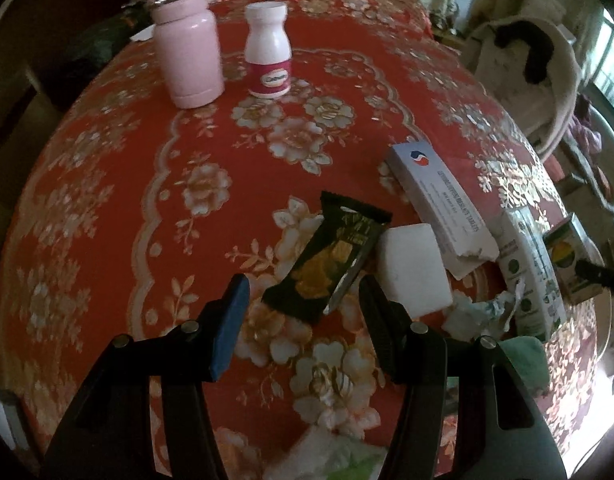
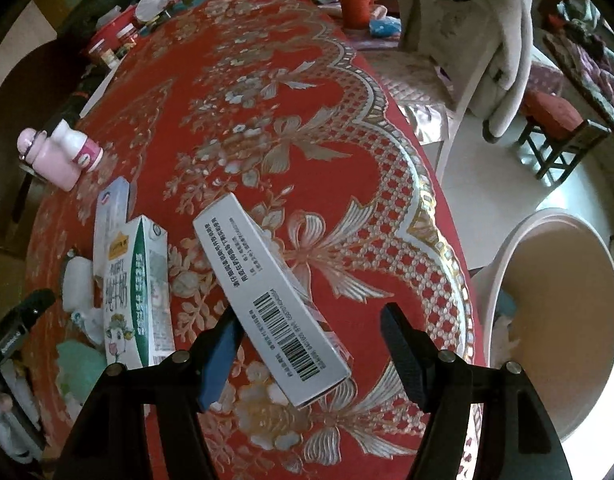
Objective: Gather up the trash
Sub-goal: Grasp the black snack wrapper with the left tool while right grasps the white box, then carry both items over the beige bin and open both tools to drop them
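The trash lay scattered on the red flowered cloth of the surface. In the left wrist view a black snack wrapper with a yellow print lay flat just ahead of the left gripper, its near end between the two fingers. The jaws stood apart and neither pad touched the wrapper, so the gripper was open and empty. Touching the wrapper's right edge was a white block, and beyond that a long grey-white carton with a torn end lay at an angle. Crumpled paper sat just right of the block, with a green-and-white milk carton beside it and a small yellow-green box further right. Well apart at the far side stood a pink flask and a white pill bottle, both upright and near each other.

In the right wrist view a white box with a barcode lay tilted on the cloth, its near end between the fingers of the right gripper. Its jaws were wide and clear of the box, open and holding nothing. The milk carton lay to the left. Off the surface's right edge stood a white bin on the floor.
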`<state>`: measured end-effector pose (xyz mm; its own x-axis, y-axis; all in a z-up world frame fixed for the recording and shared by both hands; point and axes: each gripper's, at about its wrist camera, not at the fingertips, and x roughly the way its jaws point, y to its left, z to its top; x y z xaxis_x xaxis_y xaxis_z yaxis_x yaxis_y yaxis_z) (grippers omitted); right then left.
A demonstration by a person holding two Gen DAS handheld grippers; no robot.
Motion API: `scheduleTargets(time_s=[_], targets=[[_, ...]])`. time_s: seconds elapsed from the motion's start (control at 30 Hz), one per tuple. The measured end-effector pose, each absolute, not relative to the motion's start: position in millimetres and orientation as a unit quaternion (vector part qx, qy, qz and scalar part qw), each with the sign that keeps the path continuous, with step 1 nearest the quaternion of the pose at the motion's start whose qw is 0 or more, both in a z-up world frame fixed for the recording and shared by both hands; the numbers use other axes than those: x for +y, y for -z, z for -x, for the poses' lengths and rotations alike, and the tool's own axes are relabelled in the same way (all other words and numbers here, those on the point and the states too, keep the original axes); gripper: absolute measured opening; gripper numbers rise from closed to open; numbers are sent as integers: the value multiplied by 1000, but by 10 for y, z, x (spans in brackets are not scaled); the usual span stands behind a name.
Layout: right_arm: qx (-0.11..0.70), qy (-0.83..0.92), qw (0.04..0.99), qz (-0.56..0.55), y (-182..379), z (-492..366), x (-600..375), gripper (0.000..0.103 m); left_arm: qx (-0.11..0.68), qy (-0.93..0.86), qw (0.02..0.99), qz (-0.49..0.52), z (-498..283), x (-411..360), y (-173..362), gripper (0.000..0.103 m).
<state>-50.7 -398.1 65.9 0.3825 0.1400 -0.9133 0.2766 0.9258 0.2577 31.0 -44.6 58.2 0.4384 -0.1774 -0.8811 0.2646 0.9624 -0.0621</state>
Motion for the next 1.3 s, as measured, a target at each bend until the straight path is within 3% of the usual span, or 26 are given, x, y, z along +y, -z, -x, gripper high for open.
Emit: scheduleTargets(time_s=[0.37, 0.43, 0.47, 0.5, 0.87, 1.3], targets=[[549, 11, 817, -175, -641, 386, -3846, 66, 533, 160, 830, -32, -480, -513, -367, 53], [546, 5, 817, -186, -632, 385, -3855, 42, 530, 158, 833, -28, -486, -488, -353, 37], [543, 5, 817, -192, -634, 390, -3862, 38, 531, 158, 832, -28, -488, -480, -351, 24], [541, 4, 818, -196, -643, 395, -3861, 33, 530, 158, 833, -25, -485, -463, -359, 22], [509, -28, 833, -213, -935, 584, -3770, 31, 507, 143, 850, 4, -278, -317, -780, 18], [492, -22, 844, -214, -1168, 902, -3910, 31, 467, 195, 862, -23, 210, -1061, -1314, 18]])
